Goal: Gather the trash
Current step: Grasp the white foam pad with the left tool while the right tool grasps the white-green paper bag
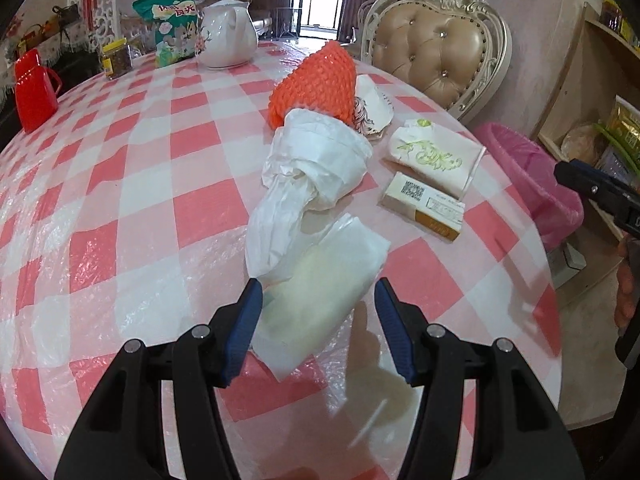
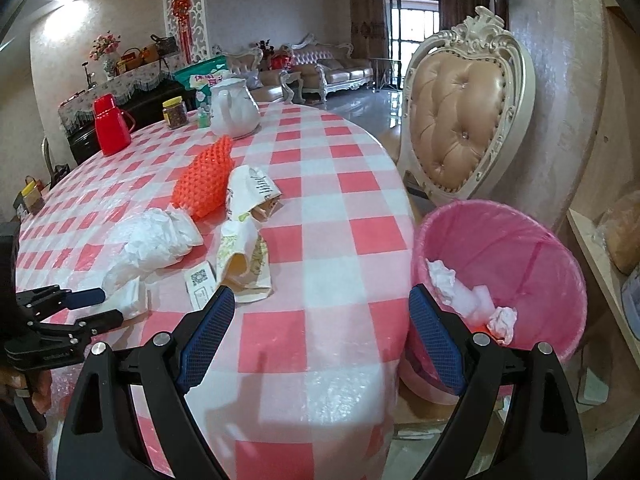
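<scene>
On the checked surface [image 1: 120, 184], beside the pink bin [image 2: 500, 248], the remaining trash lies in a loose cluster. Farthest from the bin, the left hand-held gripper [image 1: 318, 320] stands wide, its jaws straddling a flat white plastic bag [image 1: 320, 292] without closing on it. Risk: the film is thin and slack, so a shallow closure may pinch one layer only and let the bag slip free on the lift. The bag also touches the crumpled white wrap [image 1: 316, 164]; a grasp may drag that wrap along and shed it short of the bin. Nearer the bin lie the orange foam net [image 1: 316, 80], a small carton [image 1: 424, 208] and a printed paper bag [image 1: 432, 156]. The right hand-held gripper [image 2: 322, 332] hangs wide and empty at the surface edge next to the bin, which already holds crumpled tissue [image 2: 444, 280].
</scene>
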`<move>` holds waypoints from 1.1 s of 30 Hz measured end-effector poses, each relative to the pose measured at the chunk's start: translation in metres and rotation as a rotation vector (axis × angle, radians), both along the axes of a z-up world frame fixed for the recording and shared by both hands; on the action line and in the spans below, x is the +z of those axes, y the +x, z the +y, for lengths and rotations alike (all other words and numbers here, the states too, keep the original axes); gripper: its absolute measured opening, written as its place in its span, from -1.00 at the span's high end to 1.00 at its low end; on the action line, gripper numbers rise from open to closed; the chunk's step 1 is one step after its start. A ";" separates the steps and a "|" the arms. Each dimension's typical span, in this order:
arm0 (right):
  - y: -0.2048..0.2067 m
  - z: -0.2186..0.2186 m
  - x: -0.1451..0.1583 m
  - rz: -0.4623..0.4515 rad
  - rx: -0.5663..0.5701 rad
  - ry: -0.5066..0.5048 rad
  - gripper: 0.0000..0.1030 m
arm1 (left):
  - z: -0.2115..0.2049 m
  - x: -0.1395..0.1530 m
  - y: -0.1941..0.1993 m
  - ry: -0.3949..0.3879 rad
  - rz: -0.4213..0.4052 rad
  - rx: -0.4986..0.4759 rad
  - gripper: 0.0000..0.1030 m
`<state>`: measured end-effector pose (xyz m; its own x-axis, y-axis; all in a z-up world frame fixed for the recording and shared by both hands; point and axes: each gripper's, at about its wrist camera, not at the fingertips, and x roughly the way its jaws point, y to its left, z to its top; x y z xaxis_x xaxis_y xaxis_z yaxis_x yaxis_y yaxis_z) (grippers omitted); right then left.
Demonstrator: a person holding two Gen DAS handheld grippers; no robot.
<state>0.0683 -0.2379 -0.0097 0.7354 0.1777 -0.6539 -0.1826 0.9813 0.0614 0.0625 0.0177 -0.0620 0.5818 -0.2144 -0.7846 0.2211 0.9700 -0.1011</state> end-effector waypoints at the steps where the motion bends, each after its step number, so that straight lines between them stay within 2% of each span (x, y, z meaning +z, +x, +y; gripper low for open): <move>1: 0.000 0.002 0.000 0.000 0.004 0.000 -0.63 | 0.000 0.000 0.000 0.001 0.001 0.000 -0.09; 15: 0.002 0.014 0.000 0.002 0.031 0.003 -0.63 | -0.004 -0.006 0.011 0.044 0.036 0.019 -0.10; 16: 0.001 0.014 0.000 0.002 0.031 0.003 -0.63 | -0.004 -0.006 0.011 0.045 0.035 0.018 -0.08; 17: 0.002 0.015 0.000 0.004 0.032 0.003 -0.63 | -0.005 -0.005 0.010 0.047 0.038 0.010 0.05; 19: 0.003 0.016 -0.001 0.008 0.035 0.004 -0.63 | -0.008 -0.004 0.009 0.049 0.041 -0.005 0.18; 30: 0.026 0.043 -0.010 0.031 0.085 -0.017 -0.63 | -0.019 0.001 -0.001 -0.032 0.017 -0.054 0.35; 33: 0.039 0.052 -0.016 0.059 0.105 -0.019 -0.62 | -0.021 0.008 -0.009 -0.098 -0.016 -0.082 0.35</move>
